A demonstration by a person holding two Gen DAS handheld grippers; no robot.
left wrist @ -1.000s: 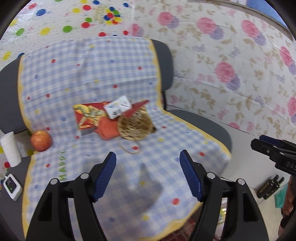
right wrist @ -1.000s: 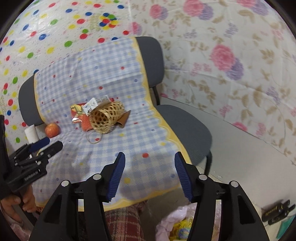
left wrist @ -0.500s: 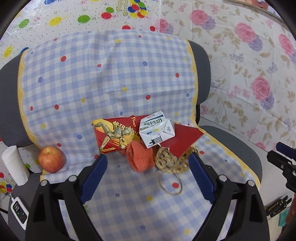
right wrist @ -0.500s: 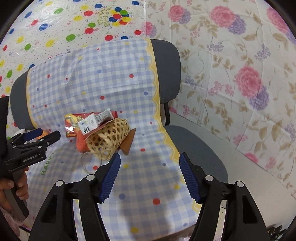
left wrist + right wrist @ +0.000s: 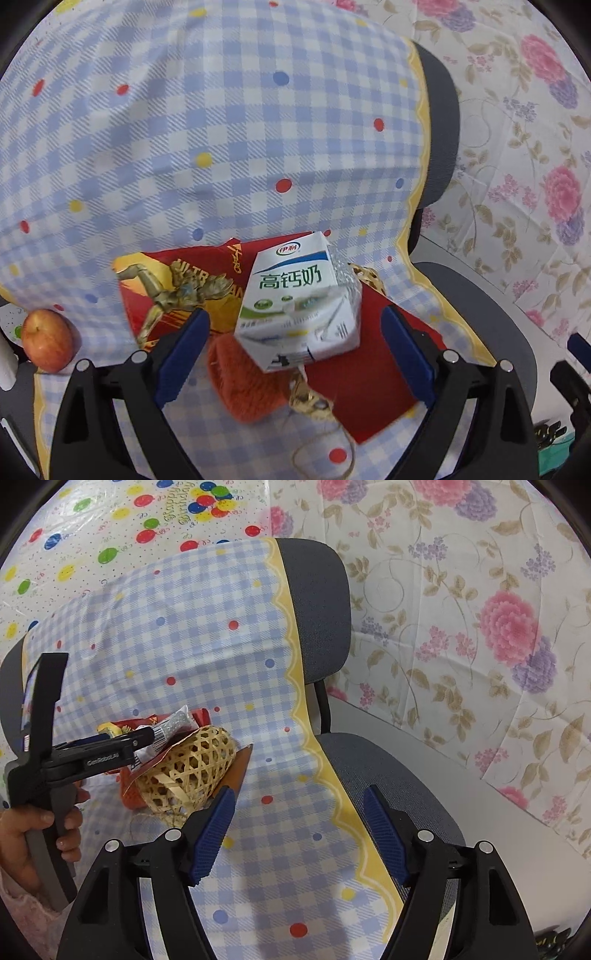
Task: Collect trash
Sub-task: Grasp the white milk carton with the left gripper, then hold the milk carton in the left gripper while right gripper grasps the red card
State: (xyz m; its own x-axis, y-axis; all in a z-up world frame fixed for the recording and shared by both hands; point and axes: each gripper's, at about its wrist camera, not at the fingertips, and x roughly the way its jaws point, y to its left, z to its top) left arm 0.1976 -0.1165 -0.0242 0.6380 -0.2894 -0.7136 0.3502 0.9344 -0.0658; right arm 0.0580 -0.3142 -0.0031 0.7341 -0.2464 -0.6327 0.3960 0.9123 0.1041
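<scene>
Both grippers gape, left gripper (image 5: 295, 339) astride white milk carton (image 5: 301, 302) hiding woven bamboo basket (image 5: 188, 762); right gripper (image 5: 299, 827) over checked cloth (image 5: 184, 646)

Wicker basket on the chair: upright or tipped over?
Tipped: the wicker basket lies on its side on the checked cloth, woven wall facing up.

Blue-checked cloth (image 5: 221, 129), white-green carton (image 5: 299, 302), red apple (image 5: 48, 339)
</scene>
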